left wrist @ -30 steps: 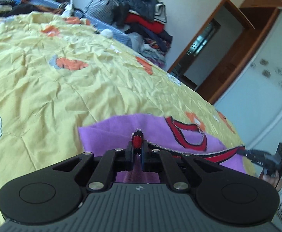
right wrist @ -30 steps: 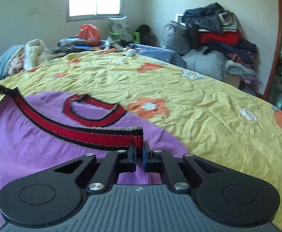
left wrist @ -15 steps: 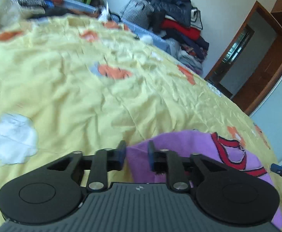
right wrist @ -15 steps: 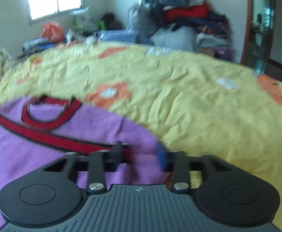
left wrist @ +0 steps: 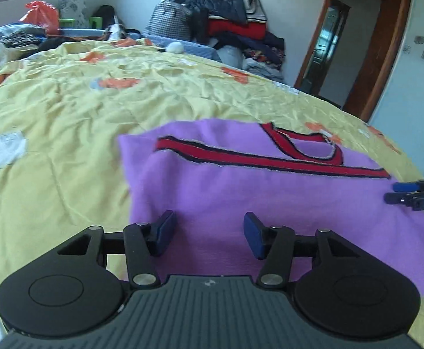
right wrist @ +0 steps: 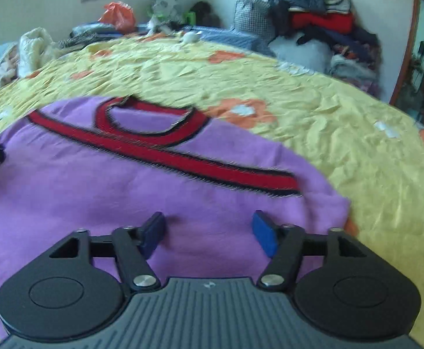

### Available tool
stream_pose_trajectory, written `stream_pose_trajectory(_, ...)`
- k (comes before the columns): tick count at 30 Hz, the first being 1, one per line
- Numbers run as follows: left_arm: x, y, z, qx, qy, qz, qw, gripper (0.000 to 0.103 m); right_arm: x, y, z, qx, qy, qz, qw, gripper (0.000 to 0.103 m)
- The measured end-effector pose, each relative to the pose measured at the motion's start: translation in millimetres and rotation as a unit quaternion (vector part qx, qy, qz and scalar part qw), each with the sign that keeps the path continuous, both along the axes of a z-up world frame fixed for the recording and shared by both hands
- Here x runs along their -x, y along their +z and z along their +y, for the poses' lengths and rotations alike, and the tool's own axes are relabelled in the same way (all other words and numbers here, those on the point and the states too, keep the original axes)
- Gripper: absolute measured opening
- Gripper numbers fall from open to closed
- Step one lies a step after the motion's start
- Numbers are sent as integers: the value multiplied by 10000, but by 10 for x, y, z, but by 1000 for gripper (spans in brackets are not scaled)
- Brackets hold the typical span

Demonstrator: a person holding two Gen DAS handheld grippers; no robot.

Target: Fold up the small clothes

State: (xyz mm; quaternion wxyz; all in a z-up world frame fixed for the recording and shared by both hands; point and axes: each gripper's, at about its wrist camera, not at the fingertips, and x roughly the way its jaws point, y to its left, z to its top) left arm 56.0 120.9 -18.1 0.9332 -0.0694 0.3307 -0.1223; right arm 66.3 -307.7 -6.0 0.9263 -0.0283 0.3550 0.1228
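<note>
Purple sweater [left wrist: 241,192], red-trimmed, lies folded flat on the yellow bedspread [left wrist: 66,110], ahead of and beneath both sets of jaws. Left gripper [left wrist: 209,231]: jaws just opened, spread, nothing pinched. Right gripper [right wrist: 209,229]: likewise spread wide, cloth released below.

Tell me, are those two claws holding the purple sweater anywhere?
No. The left gripper and right gripper have just opened; their jaws stand apart above the purple sweater, which lies loose on the yellow bedspread.
</note>
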Motion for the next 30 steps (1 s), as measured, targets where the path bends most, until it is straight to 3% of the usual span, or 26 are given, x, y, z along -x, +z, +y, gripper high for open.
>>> stream_pose_trajectory(2, 47, 126, 38, 46, 259, 62, 9996, 62, 31, 29, -134, -308, -246, 73, 9992, 79)
stream_pose_trajectory(3, 109, 197, 30, 66, 305, -50, 9995, 75, 91, 76, -136, -372, -292, 43, 9989, 80)
stream_pose_trajectory(5, 218, 323, -11, 246, 213, -316, 9990, 89, 243, 181, -36, -359, -164, -159, 9991, 80)
stream_pose_trajectory(10, 273, 190, -234, 136, 189, -129, 9996, 89, 385, 169, 318, -300, 227, -241, 9990, 82)
stream_pose_trajectory(12, 241, 16, -218, 105, 328, 130, 9993, 84, 341, 25, 405, 70, 231, -145, 9996, 82)
stream_pose_trajectory(13, 286, -21, -204, 51, 300, -43, 9995, 85, 338, -42, 417, 251, 228, -211, 9992, 89)
stream_pose_trajectory(15, 324, -25, -244, -198, 271, -77, 9994, 85, 310, -77, 327, 147, 96, -225, 9996, 100)
stream_pose_trajectory(18, 359, 70, -299, -328, 470, 92, 9983, 87, 336, 15, 232, -24, -238, -188, 9995, 100)
stream_pose_trajectory(25, 545, 141, -402, -376, 1101, 443, 9922, 92, 856, 94, 360, -389, -284, -135, 9987, 101)
stream_pose_trajectory(28, 617, 83, -454, -389, 1236, 594, 9898, 96, 1024, -12, 468, -334, -341, -56, 9988, 101)
stream_pose_trajectory(30, 649, 34, -504, -524, 1300, 638, 9881, 97, 1072, -99, 527, -39, -360, -28, 9993, 102)
